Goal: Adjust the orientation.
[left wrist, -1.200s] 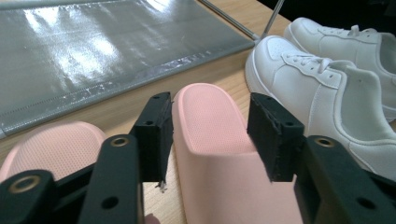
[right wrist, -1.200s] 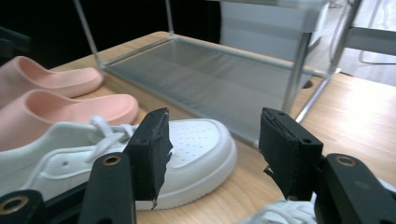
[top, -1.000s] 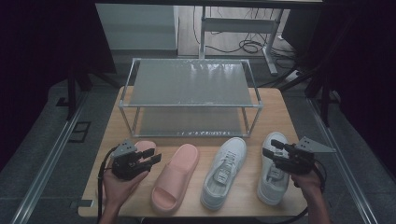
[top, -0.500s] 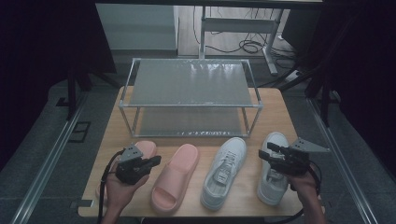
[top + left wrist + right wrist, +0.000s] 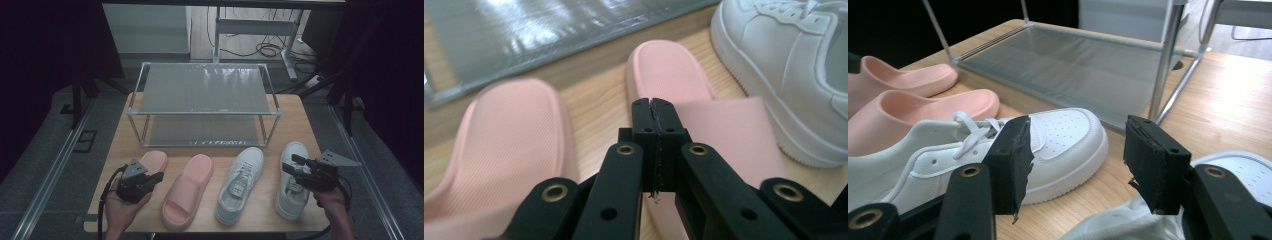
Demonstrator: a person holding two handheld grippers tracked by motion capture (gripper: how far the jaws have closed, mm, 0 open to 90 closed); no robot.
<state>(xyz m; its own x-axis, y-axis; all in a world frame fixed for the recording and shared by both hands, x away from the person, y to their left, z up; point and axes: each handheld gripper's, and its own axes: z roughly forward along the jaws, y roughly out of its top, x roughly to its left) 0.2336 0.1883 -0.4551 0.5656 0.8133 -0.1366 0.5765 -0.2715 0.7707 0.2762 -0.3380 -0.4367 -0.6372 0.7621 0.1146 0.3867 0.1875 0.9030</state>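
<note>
Two pink slippers and two white sneakers lie in a row on the wooden table [image 5: 295, 120]. My left gripper [image 5: 159, 176] [image 5: 654, 102] hovers over the left pink slipper [image 5: 156, 161] [image 5: 509, 135], its jaws shut together with nothing between them. It points toward the right pink slipper [image 5: 186, 192] [image 5: 669, 70]. My right gripper [image 5: 291, 164] [image 5: 1075, 135] is open above the right white sneaker [image 5: 292, 192] [image 5: 1238, 172], and its pads touch nothing. Beyond its jaws lies the left white sneaker [image 5: 241, 182] [image 5: 1058, 135].
A two-shelf metal rack [image 5: 205, 92] [image 5: 1073, 65] with grey shelves stands at the back of the table, both shelves bare. Bare wood runs between the rack and the shoes. Dark floor and rails lie beyond the table's sides.
The left gripper's jaws have closed on nothing. Both hands have drawn slightly toward the near edge of the table. The shoes have not moved.
</note>
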